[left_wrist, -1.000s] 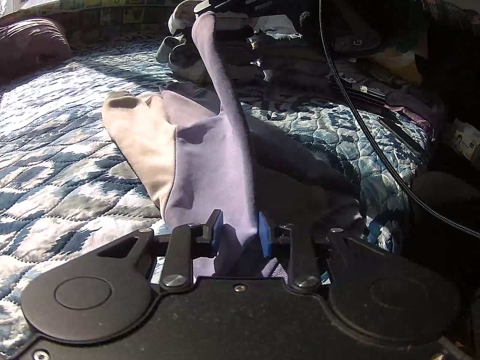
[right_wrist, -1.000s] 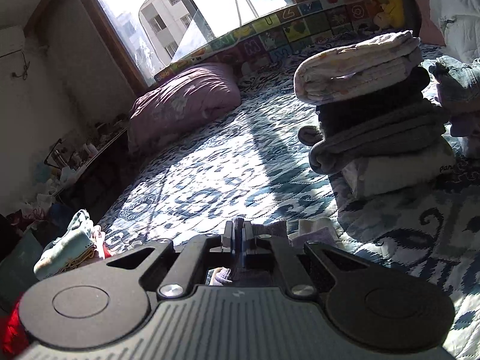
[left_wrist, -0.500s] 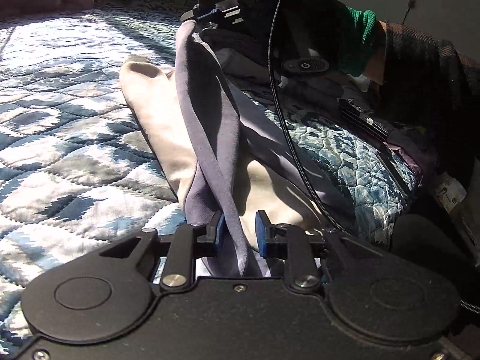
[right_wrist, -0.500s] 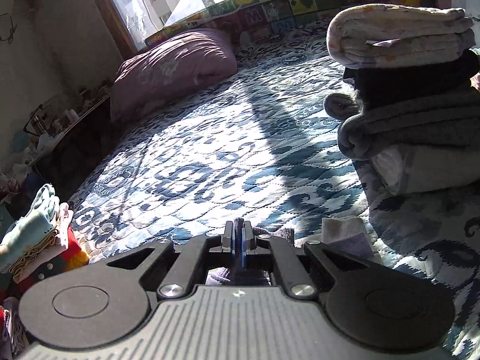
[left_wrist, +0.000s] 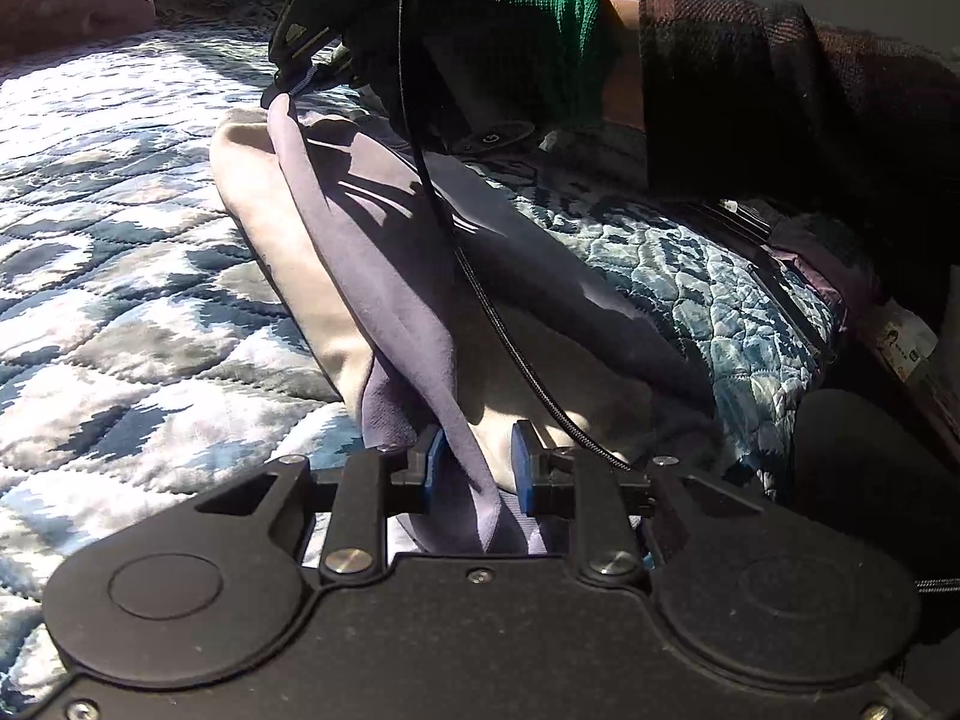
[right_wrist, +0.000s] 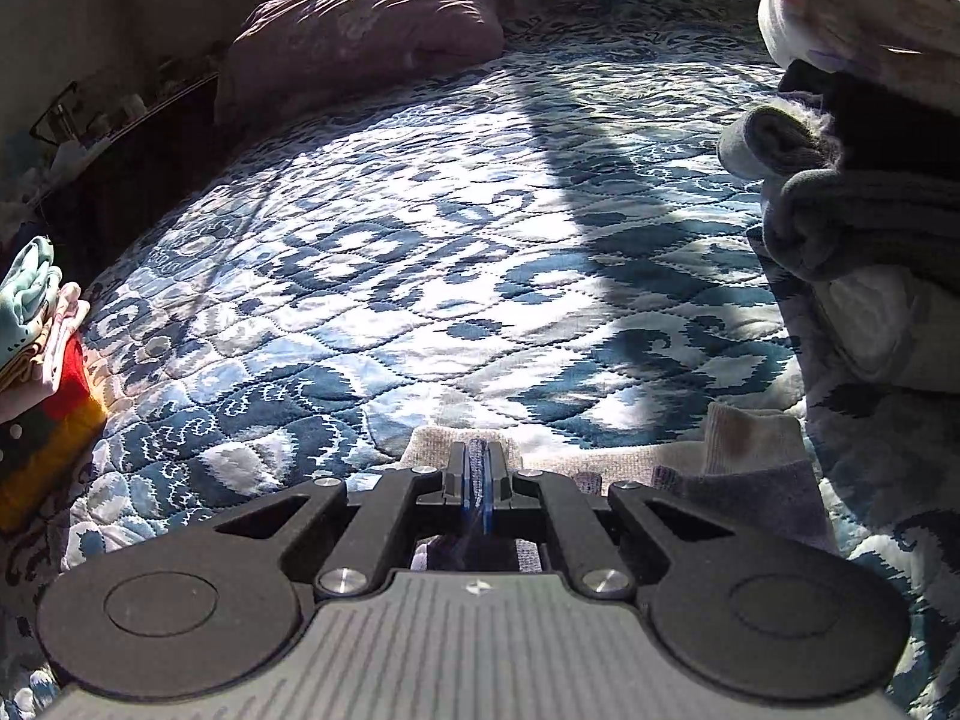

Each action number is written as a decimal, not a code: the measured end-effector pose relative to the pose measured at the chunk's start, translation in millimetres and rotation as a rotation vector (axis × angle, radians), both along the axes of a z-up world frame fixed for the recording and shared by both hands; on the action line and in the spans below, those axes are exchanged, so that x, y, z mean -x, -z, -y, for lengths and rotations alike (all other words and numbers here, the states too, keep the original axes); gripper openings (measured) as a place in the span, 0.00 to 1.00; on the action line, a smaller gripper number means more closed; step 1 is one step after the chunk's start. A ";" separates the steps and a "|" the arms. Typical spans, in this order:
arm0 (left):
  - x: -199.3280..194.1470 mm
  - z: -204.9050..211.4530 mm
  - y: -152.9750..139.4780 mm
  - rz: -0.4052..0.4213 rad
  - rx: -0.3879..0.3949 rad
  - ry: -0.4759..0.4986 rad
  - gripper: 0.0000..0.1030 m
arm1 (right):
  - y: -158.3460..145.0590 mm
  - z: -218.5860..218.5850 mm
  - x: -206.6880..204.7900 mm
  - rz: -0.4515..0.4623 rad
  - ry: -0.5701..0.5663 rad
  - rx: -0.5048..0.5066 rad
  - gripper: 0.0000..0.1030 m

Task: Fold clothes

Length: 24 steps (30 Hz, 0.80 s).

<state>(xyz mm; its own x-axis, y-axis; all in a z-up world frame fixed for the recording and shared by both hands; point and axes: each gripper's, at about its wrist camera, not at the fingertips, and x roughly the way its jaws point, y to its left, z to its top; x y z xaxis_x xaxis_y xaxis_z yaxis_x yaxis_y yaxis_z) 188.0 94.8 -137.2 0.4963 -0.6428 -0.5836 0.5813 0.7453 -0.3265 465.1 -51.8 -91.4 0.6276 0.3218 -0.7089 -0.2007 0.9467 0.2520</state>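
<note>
Since a second ago the purple garment [left_wrist: 384, 276] has sunk onto the quilt [left_wrist: 120, 252]. The right gripper [right_wrist: 478, 474] pinches its far end; the left gripper [left_wrist: 474, 465], jaws parted, seemingly straddles the near end loosely.

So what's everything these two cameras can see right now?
Garment: one, purple-grey with beige lining, on the quilt, stretched between both grippers.
Quilt: one, blue-and-white, covers the bed.
Pillow: one, mauve, at the far end.
Folded stack: one, cream, black, grey, at right.
Second stack: one, mint, pink, red, at left.
Cable: one, black, across the garment.
Sleeve: one, dark plaid.
Left gripper: black, open around the cloth.
Right gripper: black, shut on the cloth.
</note>
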 end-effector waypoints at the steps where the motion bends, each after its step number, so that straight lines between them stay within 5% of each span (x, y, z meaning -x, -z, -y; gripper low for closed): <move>1: -0.7 -0.3 0.0 -0.003 0.002 0.000 0.19 | 1.5 -3.3 -2.7 -0.003 -0.021 -0.009 0.11; 4: -3.3 -3.2 0.0 -0.017 0.014 -0.003 0.21 | -5.4 1.4 -3.1 0.025 -0.024 -0.094 0.32; 7: -5.2 -5.2 -0.4 -0.030 0.026 -0.005 0.21 | -16.4 21.3 2.8 0.064 0.009 -0.182 0.32; 15: -6.5 -7.9 -1.4 -0.063 0.073 -0.023 0.28 | 4.8 61.3 17.8 0.033 0.000 -0.074 0.33; 18: -7.1 -8.8 -1.5 -0.074 0.090 -0.028 0.31 | 14.6 59.4 23.3 0.017 -0.033 -0.073 0.29; 19: -7.5 -8.7 -1.4 -0.077 0.093 -0.028 0.32 | 15.2 56.5 25.7 0.025 -0.048 -0.064 0.14; 20: -7.8 -8.4 -1.2 -0.079 0.093 -0.027 0.32 | 14.5 52.8 28.4 0.041 -0.064 -0.050 0.10; 24: -7.7 -6.2 -0.9 -0.075 0.083 -0.017 0.32 | 9.4 45.6 32.2 0.107 -0.079 -0.013 0.09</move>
<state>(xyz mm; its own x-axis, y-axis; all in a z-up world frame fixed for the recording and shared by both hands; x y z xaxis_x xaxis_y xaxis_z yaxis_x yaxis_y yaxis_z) 195.6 101.0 -136.3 0.4645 -0.6819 -0.5650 0.5400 0.7238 -0.4296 432.9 -97.5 -100.8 0.6718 0.3816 -0.6348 -0.3006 0.9238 0.2372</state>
